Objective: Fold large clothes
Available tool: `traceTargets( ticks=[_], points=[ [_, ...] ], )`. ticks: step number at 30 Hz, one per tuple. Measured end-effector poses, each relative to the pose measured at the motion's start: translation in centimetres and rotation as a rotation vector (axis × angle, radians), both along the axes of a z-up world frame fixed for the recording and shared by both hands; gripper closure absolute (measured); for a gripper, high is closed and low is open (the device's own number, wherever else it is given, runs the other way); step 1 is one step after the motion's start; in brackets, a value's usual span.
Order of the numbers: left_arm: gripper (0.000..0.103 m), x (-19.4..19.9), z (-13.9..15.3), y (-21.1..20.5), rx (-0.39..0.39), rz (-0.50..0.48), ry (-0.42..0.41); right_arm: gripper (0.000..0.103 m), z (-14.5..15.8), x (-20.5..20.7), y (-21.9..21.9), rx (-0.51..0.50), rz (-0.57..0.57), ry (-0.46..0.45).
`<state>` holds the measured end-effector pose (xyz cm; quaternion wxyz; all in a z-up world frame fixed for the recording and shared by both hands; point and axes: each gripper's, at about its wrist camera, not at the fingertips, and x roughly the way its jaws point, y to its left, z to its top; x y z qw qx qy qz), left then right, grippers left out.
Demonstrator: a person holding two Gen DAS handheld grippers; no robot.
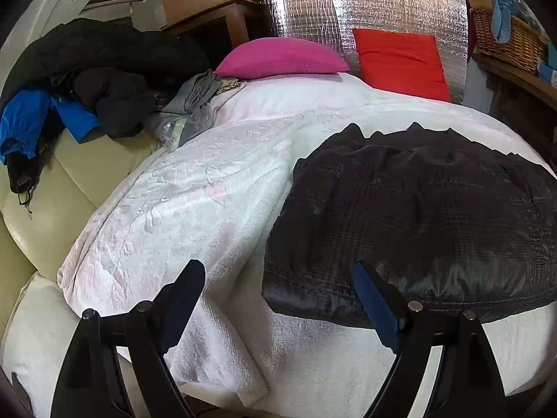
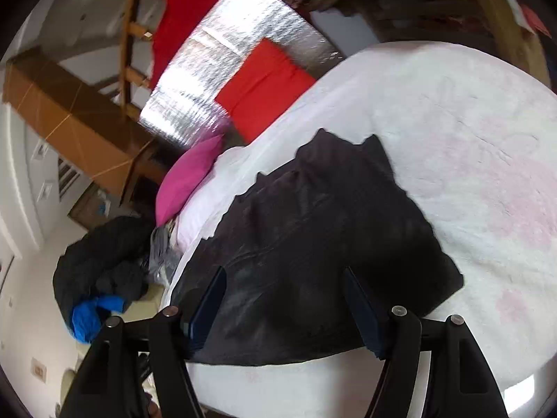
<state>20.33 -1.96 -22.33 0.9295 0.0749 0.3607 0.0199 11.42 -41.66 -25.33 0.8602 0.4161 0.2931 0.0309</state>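
Observation:
A dark, black-grey garment [image 1: 417, 216] lies folded into a thick flat bundle on the white blanket [image 1: 195, 188], right of centre in the left wrist view. My left gripper [image 1: 278, 296] is open with nothing between its fingers. Its right finger [image 1: 372, 299] overlaps the bundle's near left corner, and the left one hangs over bare blanket. In the right wrist view, which is tilted, the same garment [image 2: 313, 230] spreads ahead on the blanket [image 2: 470, 160]. My right gripper [image 2: 283, 278] is open over the garment's near edge, the cloth showing between the fingers without being pinched.
A heap of dark clothes [image 1: 104, 66] with a blue garment [image 1: 31, 118] sits on the cream sofa [image 1: 69, 181] at the left. Behind the blanket are a pink pillow [image 1: 282, 57], a red cushion [image 1: 400, 59], a silver foil panel [image 1: 365, 3] and a wicker basket [image 1: 508, 41].

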Motion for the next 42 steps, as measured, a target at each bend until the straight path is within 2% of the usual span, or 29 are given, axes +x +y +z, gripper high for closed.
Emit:
traceTargets(
  ticks=[3, 5, 7, 9, 12, 13, 15, 17, 20, 24, 30, 33, 35, 36, 37, 38, 39, 40, 42],
  points=[
    [0.016, -0.1, -0.1, -0.2, 0.001, -0.011, 0.007, 0.030, -0.2, 0.8, 1.4, -0.019, 0.065, 0.032],
    [0.016, -0.1, -0.3, -0.1, -0.039, -0.038, 0.032, 0.030, -0.5, 1.2, 2.3, -0.008, 0.113, 0.053],
    [0.016, 0.0, -0.9, 0.2, -0.155, -0.104, 0.107, 0.029, -1.2, 1.4, 3.0, 0.046, 0.174, 0.071],
    [0.016, 0.2, -2.0, 0.5, -0.331, -0.190, 0.217, 0.027, -2.3, 1.1, 3.4, 0.099, 0.203, 0.090],
    [0.016, 0.6, -3.7, 0.9, -0.549, -0.252, 0.353, 0.026, -3.8, 0.9, 3.9, 0.138, 0.206, 0.140],
    [0.016, 0.8, -4.1, 1.0, -0.587, -0.255, 0.382, 0.026, -4.3, 0.8, 4.0, 0.151, 0.199, 0.155],
    [0.016, 1.5, -5.3, 1.3, -0.686, -0.235, 0.469, 0.025, -4.9, 0.6, 3.8, 0.172, 0.178, 0.166],
    [0.016, 2.0, -6.0, 1.7, -0.757, -0.201, 0.506, 0.023, -5.5, 0.8, 3.5, 0.185, 0.148, 0.196],
    [0.016, 2.4, -6.5, 2.2, -0.838, -0.166, 0.516, 0.023, -6.6, 1.1, 3.1, 0.260, 0.125, 0.217],
    [0.016, 3.4, -6.7, 3.7, -0.940, -0.073, 0.473, 0.023, -7.8, 1.4, 2.1, 0.336, 0.026, 0.224],
    [0.014, 4.4, -8.0, 5.6, -1.059, 0.036, 0.443, 0.023, -10.3, 0.8, -0.1, 0.546, -0.181, 0.155],
    [0.016, 4.5, -7.9, 6.3, -1.077, 0.054, 0.395, 0.023, -10.4, 0.6, -0.6, 0.543, -0.219, 0.115],
    [0.039, 4.3, -7.6, 6.5, -1.036, 0.066, 0.363, 0.026, -9.9, 0.4, -0.6, 0.496, -0.233, 0.111],
    [0.042, 4.3, -7.6, 6.4, -1.034, 0.060, 0.359, 0.033, -9.5, 0.4, -0.5, 0.457, -0.239, 0.115],
    [0.050, 4.1, -7.5, 6.4, -1.038, 0.051, 0.353, 0.038, -9.0, 0.5, -0.4, 0.412, -0.244, 0.120],
    [0.057, 4.0, -7.3, 6.4, -1.029, 0.035, 0.342, 0.047, -8.5, 0.4, -0.3, 0.374, -0.249, 0.117],
    [0.060, 4.0, -6.9, 6.4, -1.010, 0.021, 0.329, 0.055, -8.2, 0.4, -0.3, 0.355, -0.249, 0.110],
    [0.066, 3.9, -6.4, 6.3, -0.988, 0.004, 0.312, 0.058, -7.6, 0.3, -0.2, 0.334, -0.248, 0.100],
    [0.070, 3.6, -5.5, 6.2, -0.940, -0.028, 0.270, 0.061, -6.6, 0.3, 0.1, 0.282, -0.246, 0.078]
  ],
)
